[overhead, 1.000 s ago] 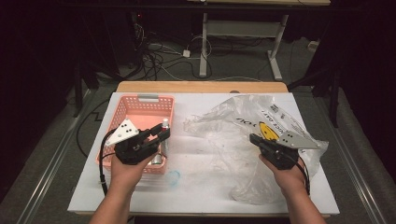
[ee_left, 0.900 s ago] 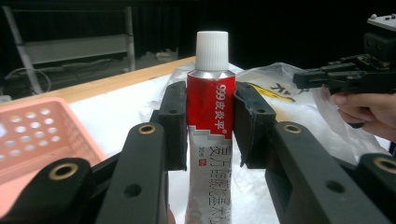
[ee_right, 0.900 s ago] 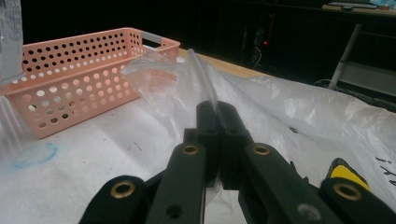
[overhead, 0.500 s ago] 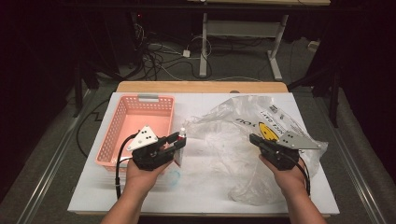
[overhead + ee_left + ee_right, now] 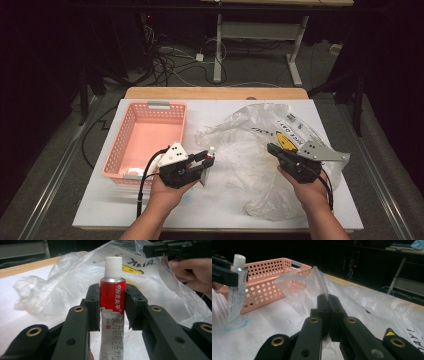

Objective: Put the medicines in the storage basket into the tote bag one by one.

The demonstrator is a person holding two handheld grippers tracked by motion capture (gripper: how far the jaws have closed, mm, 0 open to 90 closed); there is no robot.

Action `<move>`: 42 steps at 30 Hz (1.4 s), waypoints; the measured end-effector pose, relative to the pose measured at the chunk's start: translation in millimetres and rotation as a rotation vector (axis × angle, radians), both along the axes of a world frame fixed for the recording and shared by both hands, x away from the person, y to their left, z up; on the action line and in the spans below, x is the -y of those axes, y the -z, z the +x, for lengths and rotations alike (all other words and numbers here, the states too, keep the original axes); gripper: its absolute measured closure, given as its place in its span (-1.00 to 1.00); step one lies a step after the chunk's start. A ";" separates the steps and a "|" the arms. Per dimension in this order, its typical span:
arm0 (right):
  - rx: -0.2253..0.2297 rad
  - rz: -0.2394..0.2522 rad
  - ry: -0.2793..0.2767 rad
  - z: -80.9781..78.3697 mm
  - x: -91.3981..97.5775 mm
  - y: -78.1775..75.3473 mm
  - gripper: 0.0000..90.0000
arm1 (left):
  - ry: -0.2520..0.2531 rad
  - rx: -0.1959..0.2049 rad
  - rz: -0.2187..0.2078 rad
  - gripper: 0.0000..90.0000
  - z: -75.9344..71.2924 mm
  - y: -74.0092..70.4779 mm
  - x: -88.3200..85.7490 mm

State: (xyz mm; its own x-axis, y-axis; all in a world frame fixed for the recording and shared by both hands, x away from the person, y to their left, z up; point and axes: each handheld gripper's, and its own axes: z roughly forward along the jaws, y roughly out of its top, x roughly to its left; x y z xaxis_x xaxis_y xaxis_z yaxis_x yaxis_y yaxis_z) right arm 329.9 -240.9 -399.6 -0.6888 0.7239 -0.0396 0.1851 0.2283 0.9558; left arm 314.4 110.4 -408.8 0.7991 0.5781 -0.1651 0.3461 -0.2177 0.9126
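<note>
Red-and-silver ointment tube point(image 5: 111, 312) clamped upright in left tongs point(image 5: 112, 305), printed label readable from left gripper view, right tongs point(image 5: 328, 315) pinching clear plastic bag point(image 5: 312, 285), pink basket point(image 5: 145, 142) on white table point(image 5: 225, 205) in high view.

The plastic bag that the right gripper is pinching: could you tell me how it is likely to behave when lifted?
The plastic bag looks thin and crumpled, so it will probably sag and fold rather than hold shape. The right gripper pinches one thin fold, which may slip. It seems very light, so it would likely drift easily.
</note>
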 end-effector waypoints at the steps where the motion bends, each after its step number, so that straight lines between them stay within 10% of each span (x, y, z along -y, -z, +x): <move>1: 0.004 0.001 -0.002 -0.7 -1.1 -0.7 1.00 | 0.004 0.000 0.004 0.47 0.2 0.7 1.7; 20: 0.013 0.032 0.000 -1.7 1.2 -2.5 1.00 | 0.052 -0.004 0.055 0.47 23.4 5.1 66.9; 42: 0.029 0.073 -0.006 4.3 2.5 -10.3 1.00 | 0.016 -0.003 0.094 0.47 57.6 21.2 94.0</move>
